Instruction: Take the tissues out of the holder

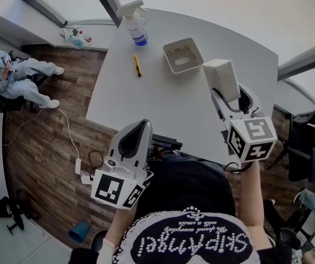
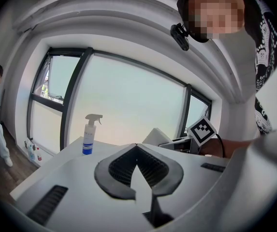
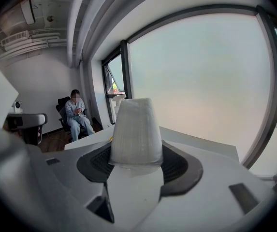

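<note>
My right gripper [image 1: 228,96] is shut on a white block of tissues [image 1: 222,77], held above the right part of the grey table [image 1: 157,106]. In the right gripper view the tissues [image 3: 135,129] stand upright between the pads, filling the gap of the right gripper [image 3: 136,162]. The beige tissue holder [image 1: 172,48] lies on the table beyond, to the left of the tissues, with no tissues showing in it. My left gripper [image 1: 134,139] hangs near the table's front edge, shut with nothing in it; its tips meet in the left gripper view [image 2: 136,148].
A spray bottle [image 1: 136,24] stands at the table's far edge, also in the left gripper view [image 2: 88,135]. A yellow pen-like thing [image 1: 137,66] lies left of the holder. A person [image 1: 14,73] sits at far left. Cables trail on the floor.
</note>
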Tool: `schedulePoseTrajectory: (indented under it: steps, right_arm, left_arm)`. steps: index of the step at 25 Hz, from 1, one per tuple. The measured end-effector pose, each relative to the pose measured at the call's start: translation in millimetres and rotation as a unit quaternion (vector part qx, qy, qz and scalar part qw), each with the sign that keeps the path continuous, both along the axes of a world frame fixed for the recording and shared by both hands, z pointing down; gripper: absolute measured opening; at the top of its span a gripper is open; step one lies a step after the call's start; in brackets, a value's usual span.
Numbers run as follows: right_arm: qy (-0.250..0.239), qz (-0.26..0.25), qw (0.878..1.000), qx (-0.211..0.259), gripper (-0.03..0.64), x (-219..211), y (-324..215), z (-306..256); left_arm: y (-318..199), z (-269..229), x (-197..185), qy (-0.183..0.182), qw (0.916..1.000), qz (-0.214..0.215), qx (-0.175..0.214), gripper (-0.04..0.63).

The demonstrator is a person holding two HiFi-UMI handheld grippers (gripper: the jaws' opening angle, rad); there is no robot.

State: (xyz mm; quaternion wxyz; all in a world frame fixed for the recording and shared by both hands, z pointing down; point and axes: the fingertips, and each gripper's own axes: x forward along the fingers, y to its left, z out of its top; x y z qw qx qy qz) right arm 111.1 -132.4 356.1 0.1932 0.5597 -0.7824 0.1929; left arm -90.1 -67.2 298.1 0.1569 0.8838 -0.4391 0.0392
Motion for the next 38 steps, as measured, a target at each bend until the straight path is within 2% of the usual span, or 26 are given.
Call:
schedulePoseTrajectory:
  steps: [38]
  right_arm:
    - [-0.023,0.033,0.999,-0.003,0.272,21.2,71.6,-5.5]
  left_arm:
    - [1.1,-2.9,15.0,-0.006,0.9999,0.014,0.002,0.002]
